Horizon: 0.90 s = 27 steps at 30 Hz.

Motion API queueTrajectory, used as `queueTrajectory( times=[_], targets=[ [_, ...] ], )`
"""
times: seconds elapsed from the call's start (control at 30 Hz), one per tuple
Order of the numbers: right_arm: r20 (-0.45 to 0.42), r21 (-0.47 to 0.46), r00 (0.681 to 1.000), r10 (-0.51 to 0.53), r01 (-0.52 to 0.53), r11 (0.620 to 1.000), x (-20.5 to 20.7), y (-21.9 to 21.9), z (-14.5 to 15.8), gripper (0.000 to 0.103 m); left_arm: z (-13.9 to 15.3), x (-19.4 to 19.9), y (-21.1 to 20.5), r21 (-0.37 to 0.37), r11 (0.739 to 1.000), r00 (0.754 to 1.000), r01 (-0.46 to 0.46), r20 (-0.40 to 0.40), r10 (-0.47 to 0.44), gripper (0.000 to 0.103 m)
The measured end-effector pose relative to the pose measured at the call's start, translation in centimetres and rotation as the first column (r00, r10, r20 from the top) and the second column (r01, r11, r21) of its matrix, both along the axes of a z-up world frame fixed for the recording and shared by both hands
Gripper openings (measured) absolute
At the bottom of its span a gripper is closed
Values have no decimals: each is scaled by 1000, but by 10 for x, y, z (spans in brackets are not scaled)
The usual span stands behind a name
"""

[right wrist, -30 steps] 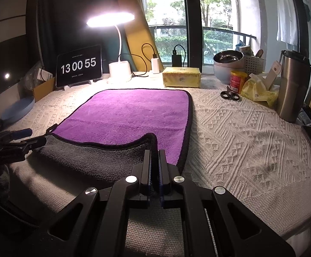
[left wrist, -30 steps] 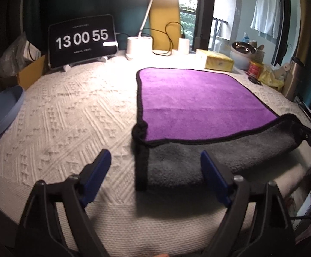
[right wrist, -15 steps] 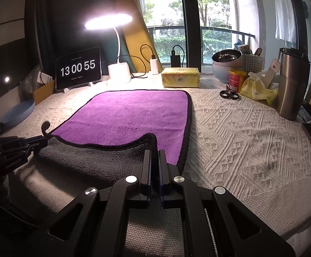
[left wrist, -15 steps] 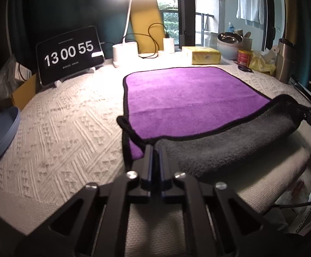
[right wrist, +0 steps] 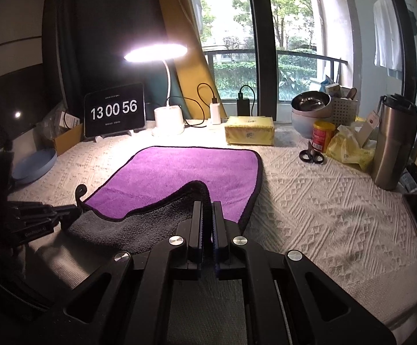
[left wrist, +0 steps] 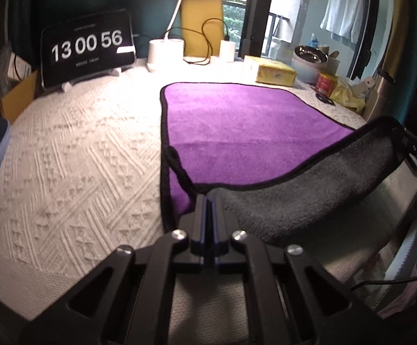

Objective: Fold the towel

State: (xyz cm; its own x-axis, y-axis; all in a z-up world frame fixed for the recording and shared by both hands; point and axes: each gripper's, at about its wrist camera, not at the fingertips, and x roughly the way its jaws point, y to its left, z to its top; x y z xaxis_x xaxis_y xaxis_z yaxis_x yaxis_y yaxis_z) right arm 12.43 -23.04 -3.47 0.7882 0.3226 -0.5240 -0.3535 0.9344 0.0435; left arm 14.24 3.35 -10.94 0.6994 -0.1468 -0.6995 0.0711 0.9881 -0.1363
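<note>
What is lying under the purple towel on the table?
The white knitted cloth lies under the purple towel and shows all around it. The near edge is lifted, showing the towel's grey underside. What lies under the flat part is covered and cannot be seen.

A white knitted cloth covers the surface across the lower half of the frame. At upper centre, tall windows with dark frames look onto a balcony railing and green trees (daylight outside). A lit desk lamp glows at centre left, before a dark curtain and a yellow one.
</note>
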Motion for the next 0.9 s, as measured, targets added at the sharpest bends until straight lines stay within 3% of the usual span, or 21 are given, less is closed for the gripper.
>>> queueTrajectory(
  times=[0.23, 0.3, 0.33, 0.5, 0.67, 0.7, 0.77, 0.9],
  targets=[
    [-25, 0, 1000, 10, -10, 1000, 7, 3, 0, 6, -5, 3, -1, 62, 998, 999, -11, -51, 14, 7],
    [-36, 5, 999, 12, -12, 1000, 8, 3, -2, 6, -3, 2, 0, 85, 996, 998, -19, -59, 24, 20],
    [-39, 7, 999, 13, -12, 1000, 8, 3, -3, 6, -5, 3, 1, 93, 996, 997, -14, -72, 21, 21],
    [-60, 24, 998, 18, -16, 1000, 12, 0, -9, 6, -9, 9, 3, 61, 998, 995, 8, -100, -2, 23],
    [-64, 34, 998, 26, -24, 999, 16, -3, -8, 6, -9, 16, -3, 66, 997, 995, 29, -97, -22, 19],
    [-67, 37, 997, 26, -24, 999, 17, -4, -7, 6, -8, 16, -5, 68, 997, 995, 40, -98, -34, 7],
    [-71, 40, 997, 27, -24, 999, 19, -5, -8, 6, -5, 15, -10, 78, 996, 995, 49, -90, -42, 4],
    [-68, 45, 997, 35, -32, 998, 22, -6, -5, 6, 11, 15, -16, 65, 996, 997, 53, -66, -49, 4]
  ],
)
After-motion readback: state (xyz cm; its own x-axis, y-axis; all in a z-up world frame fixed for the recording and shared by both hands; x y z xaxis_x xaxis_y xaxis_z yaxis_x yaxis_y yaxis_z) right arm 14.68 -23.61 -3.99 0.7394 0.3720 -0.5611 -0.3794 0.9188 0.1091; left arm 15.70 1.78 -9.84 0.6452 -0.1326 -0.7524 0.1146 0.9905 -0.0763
